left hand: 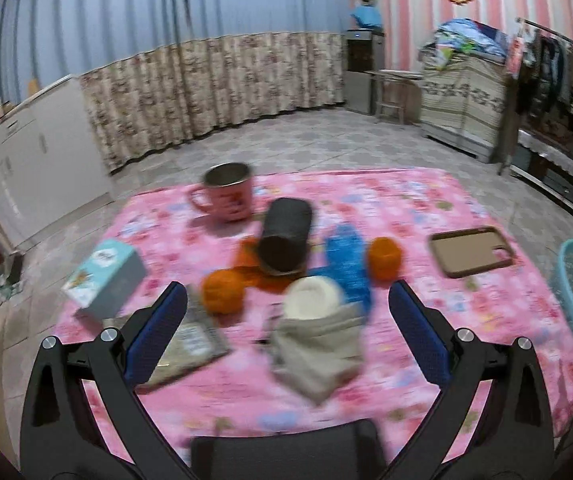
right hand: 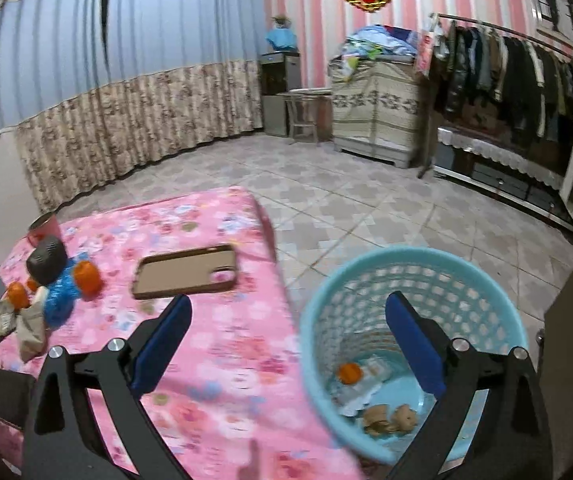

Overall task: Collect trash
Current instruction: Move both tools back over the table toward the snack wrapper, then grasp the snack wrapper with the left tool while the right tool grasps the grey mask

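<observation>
- Right gripper (right hand: 288, 344) jaws spread wide, nothing between the pads; it hangs over the edge of the pink floral cloth (right hand: 214, 360) and the rim of the blue basket (right hand: 498, 308).
- Basket holds an orange peel piece (right hand: 349, 373), white paper (right hand: 362, 390) and brown crumpled scraps (right hand: 390, 420).
- Left gripper (left hand: 288, 332) jaws also released, empty, above a beige crumpled wrapper (left hand: 316, 354) (blurred).
- Farther out: orange pieces (left hand: 222, 291), blue plastic scrap (left hand: 346, 266), dark cylinder (left hand: 284, 236), pink mug (left hand: 228, 196), phone case (left hand: 472, 251), small box (left hand: 104, 278).
</observation>
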Demonstrator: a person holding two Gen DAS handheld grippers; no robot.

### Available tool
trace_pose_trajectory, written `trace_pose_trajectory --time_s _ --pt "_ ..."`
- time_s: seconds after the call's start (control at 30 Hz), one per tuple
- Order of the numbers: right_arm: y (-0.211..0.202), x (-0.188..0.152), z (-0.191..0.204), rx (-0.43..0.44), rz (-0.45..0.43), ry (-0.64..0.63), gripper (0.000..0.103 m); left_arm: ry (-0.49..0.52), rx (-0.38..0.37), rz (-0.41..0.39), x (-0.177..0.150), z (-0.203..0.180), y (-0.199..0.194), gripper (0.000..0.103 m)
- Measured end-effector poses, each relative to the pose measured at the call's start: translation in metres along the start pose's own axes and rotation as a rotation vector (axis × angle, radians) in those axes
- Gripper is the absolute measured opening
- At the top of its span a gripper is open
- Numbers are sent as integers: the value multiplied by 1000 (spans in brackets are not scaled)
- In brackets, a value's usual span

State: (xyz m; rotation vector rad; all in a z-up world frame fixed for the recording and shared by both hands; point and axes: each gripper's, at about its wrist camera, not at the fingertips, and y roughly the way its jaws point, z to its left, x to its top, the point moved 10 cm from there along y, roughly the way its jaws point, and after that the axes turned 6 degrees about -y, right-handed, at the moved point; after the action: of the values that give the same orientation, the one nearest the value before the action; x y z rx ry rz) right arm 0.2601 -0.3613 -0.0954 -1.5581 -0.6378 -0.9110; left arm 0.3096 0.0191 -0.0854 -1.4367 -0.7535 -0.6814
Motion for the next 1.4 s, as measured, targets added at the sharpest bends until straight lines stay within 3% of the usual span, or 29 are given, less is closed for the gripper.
trace_pose_trajectory --time_s 0.37,0.7,0.77,0.87,0.93,1.0,1.03,1.1,1.2,1.23,1.27,1.4 --pt "14 -20 89 88 54 -111 95 -102 127 76 -35 123 37 97" --pt "24 -25 140 101 65 -174 99 -206 133 166 -64 172 74 94" --pt "25 -27 150 111 65 -200 99 -221 126 204 -71 176 82 84" --pt "28 -30 161 117 73 -214 99 -221 98 254 -81 172 93 79" --pt "31 -33 167 127 85 -213 99 -207 82 258 -81 166 95 76" --pt "32 -35 174 141 94 -221 99 -198 69 254 -81 163 95 67" --pt "32 -36 178 146 96 -227 99 -186 53 248 -80 158 94 55" --pt "32 -38 185 152 95 -242 99 -176 46 248 -81 153 93 47" --pt "32 -37 194 165 89 -245 99 -158 38 247 -79 150 91 28" --pt "32 -38 197 175 93 -241 99 -157 37 246 -79 149 90 19" --pt "33 -39 201 194 108 -236 99 -160 37 245 -78 150 90 1" --pt "36 -43 214 201 130 -257 99 -193 16 237 -75 154 86 1"
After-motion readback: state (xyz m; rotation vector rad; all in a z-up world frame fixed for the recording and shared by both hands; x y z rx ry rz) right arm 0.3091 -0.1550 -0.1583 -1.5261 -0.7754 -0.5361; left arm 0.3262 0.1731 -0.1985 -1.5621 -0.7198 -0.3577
